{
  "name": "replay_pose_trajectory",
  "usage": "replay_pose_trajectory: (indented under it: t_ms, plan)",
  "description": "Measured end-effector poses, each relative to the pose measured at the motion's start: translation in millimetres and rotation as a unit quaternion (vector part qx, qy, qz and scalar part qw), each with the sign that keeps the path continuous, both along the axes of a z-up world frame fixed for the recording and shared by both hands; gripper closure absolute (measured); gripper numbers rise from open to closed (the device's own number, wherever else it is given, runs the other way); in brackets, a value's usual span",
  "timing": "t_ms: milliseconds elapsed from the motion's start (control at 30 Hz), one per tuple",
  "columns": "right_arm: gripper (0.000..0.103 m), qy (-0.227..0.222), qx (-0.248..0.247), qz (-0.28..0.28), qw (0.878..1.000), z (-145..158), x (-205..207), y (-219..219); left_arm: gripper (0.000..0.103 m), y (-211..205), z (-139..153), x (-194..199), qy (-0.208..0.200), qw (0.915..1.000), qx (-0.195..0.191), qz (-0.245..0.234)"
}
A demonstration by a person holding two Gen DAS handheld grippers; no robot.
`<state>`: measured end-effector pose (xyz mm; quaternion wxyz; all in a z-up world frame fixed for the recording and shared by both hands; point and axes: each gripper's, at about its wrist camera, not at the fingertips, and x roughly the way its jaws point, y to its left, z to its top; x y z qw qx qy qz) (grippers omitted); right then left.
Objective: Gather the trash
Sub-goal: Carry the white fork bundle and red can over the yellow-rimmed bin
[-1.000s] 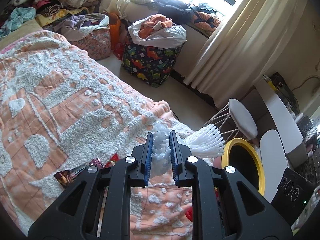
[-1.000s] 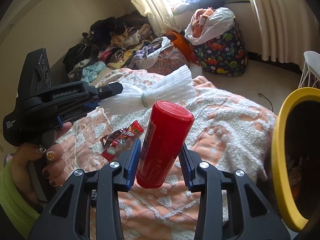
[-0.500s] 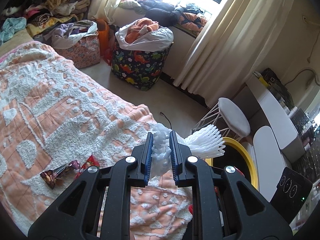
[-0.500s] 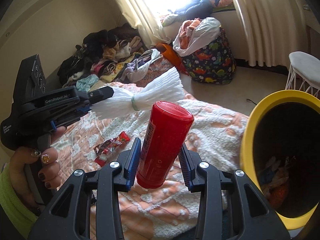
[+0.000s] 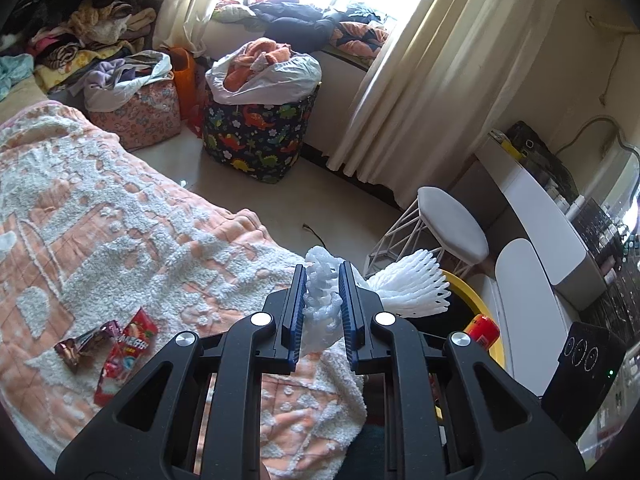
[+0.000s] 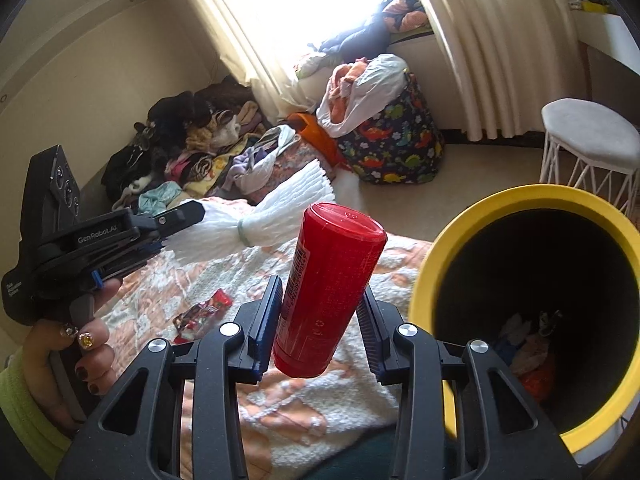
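My left gripper is shut on a white foam net sleeve that fans out to the right past the fingers; the right wrist view shows that same gripper holding the sleeve over the bed. A red cylindrical can stands tilted between the pads of my right gripper, which is shut on it. The yellow-rimmed bin sits just right of the can, with trash at its dark bottom. Two snack wrappers lie on the orange and white bedspread.
A white wire stool stands beyond the bin. A dinosaur-print bag stuffed with clothes and a pink bag sit on the floor by the curtain. Clothes are piled at the back left. A white desk runs along the right.
Both grippers have moved right, toward the bin, keeping their loads. The bin's mouth now fills more of the right wrist view, and the wrappers have slid left and back.
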<state>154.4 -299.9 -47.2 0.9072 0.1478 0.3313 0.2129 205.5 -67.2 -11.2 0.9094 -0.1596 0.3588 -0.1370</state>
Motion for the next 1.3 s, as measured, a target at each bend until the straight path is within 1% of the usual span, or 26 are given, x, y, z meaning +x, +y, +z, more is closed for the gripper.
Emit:
replay_pose_trajectory:
  t_ms: [700,1000,1300]
  plan:
    - [0.068,-0.005,0.014,-0.065,0.998,-3,-7,-59,0.092,-55,-5,2,0.002,0.9987,0.026,-0.044]
    - [0.068,-0.001,0.02,-0.1,0.995,-5,-1,-89,0.092,-78,-10,5,0.007,0.9972,0.037,-0.065]
    - [0.068,0.004,0.029,-0.14,0.99,-11,2,-119,0.092,-106,-18,5,0.011,0.9941,0.059,-0.091]
